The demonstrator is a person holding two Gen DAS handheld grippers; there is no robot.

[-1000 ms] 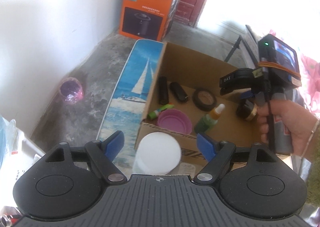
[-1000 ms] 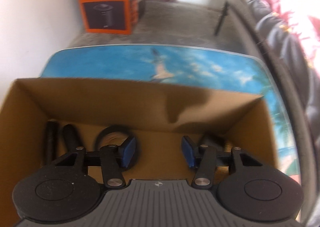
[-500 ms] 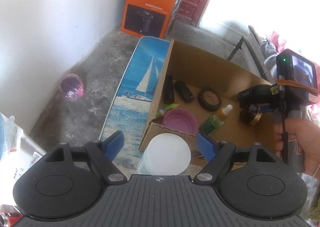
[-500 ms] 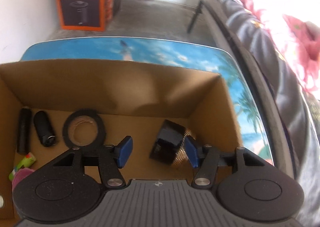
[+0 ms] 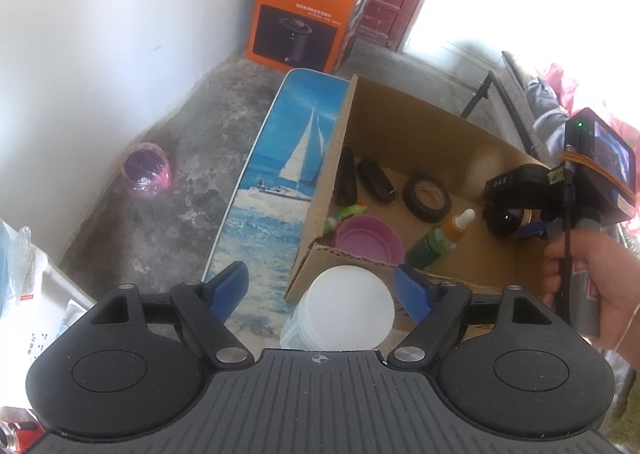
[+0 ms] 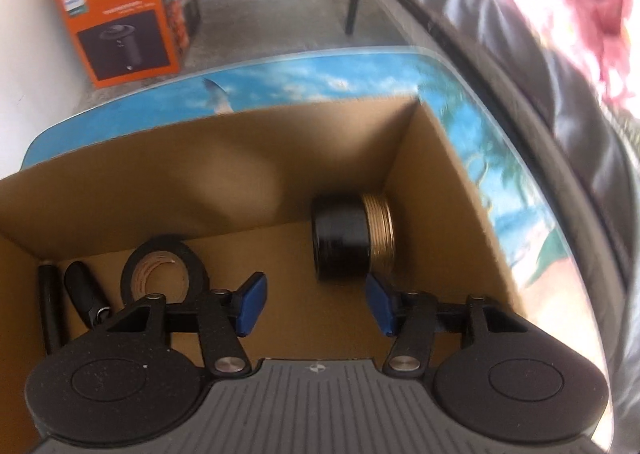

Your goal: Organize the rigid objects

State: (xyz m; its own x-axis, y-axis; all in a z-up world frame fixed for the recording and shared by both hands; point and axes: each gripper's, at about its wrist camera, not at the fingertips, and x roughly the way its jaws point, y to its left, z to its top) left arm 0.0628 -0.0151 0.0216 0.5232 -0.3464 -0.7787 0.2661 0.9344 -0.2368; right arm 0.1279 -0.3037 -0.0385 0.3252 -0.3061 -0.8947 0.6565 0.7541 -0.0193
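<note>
mid-sort, with the cardboard box [image 5: 400, 122] already taking items on the sea-print tabletop [image 5: 280, 190]. in the box, along the left wall: a black stick [image 5: 346, 178] and a dark fob-like piece [image 5: 376, 182]; near the back wall, a black tape roll [image 5: 427, 195]; toward the near wall, a pink lid [image 5: 370, 240], a green marker [image 5: 346, 212] and a green dropper bottle [image 5: 438, 240]. in the far right corner, on its side, a black cylinder with a brass threaded end [image 6: 352, 240], just beyond the right gripper [image 6: 316, 302], apparently just set down. right tongs part-spread, having just narrowed a little, blue pads clear of the cylinder and nothing between them. left gripper [image 5: 320, 294] outside the near wall, spread wide around a white-lidded jar [image 5: 346, 312]; left pad clearly off it, right pad just beside the lid, contact not clear, so likely not yet gripped. next, probably: right gripper lifted clear of the box, left tongs closed on the jar, jar raised over the near wall and lowered onto a bare patch of box floor. care needed with the wide smooth lid, likely slippery, and with the cardboard edge close in front.
</note>
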